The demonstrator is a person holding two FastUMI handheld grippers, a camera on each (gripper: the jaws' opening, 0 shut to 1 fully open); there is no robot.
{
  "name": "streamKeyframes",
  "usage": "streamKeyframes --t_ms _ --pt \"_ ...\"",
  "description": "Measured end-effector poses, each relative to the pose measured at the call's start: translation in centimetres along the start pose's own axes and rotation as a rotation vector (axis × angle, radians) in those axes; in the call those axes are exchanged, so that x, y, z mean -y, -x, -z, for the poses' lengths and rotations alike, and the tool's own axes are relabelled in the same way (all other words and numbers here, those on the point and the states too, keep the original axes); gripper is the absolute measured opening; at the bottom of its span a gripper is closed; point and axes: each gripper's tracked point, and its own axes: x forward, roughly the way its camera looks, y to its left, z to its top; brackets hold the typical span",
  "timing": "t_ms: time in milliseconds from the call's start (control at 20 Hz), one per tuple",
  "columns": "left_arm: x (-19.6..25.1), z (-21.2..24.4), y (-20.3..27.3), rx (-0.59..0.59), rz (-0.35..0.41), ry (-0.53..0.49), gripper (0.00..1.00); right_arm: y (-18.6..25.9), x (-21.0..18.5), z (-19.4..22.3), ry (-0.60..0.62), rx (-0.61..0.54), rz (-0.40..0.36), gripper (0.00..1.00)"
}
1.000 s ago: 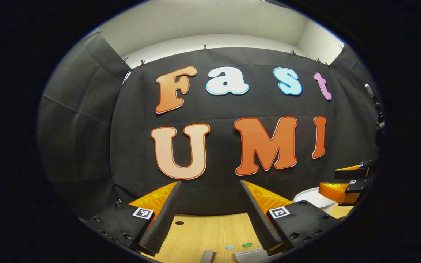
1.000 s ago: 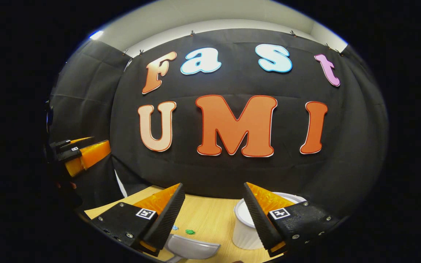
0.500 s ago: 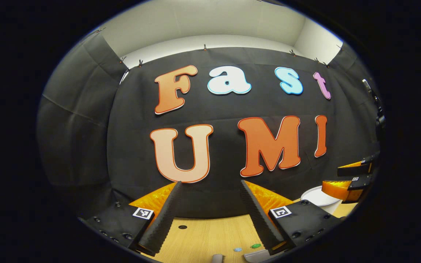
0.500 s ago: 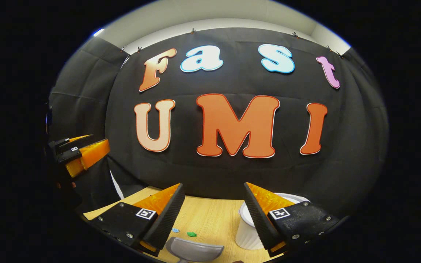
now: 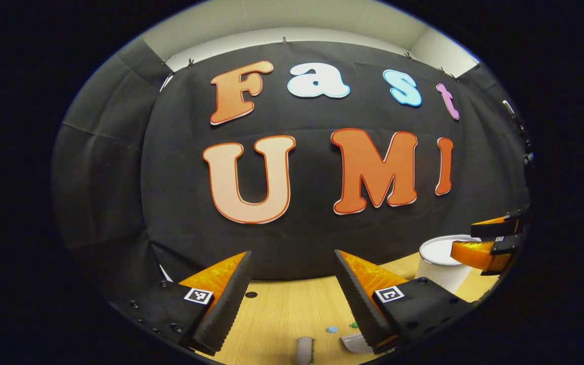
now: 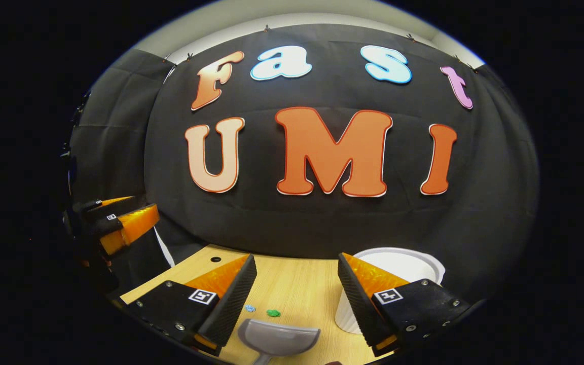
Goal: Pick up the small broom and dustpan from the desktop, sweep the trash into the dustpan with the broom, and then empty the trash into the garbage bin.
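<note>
Dustpan, grey plastic, lies on the wooden counter beside the grey broom, under the wide-apart left gripper. Right gripper view: the right gripper, also spread apart, hangs above the dustpan, white round bin beside it.

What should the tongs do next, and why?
Probably lower the right tongs onto the grey dustpan, which lies on the wooden desktop just below them. Both tongs are open and empty, and the blue scrap and green scrap are unswept.
</note>
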Motion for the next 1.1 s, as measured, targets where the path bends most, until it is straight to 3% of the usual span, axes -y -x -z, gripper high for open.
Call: streamKeyframes --t_ms 400,1100 --pt "0.6 8.3 -0.9 -0.266 0.056 0.029 1.00 -0.3 -0.7 6.6 -0.035 -0.234 0.016 0.97" --pt "1.3 19.4 -0.9 -0.604 0.164 0.032 1.00 1.2 -2.4 16.1 -0.107 -0.551 0.039 0.97"
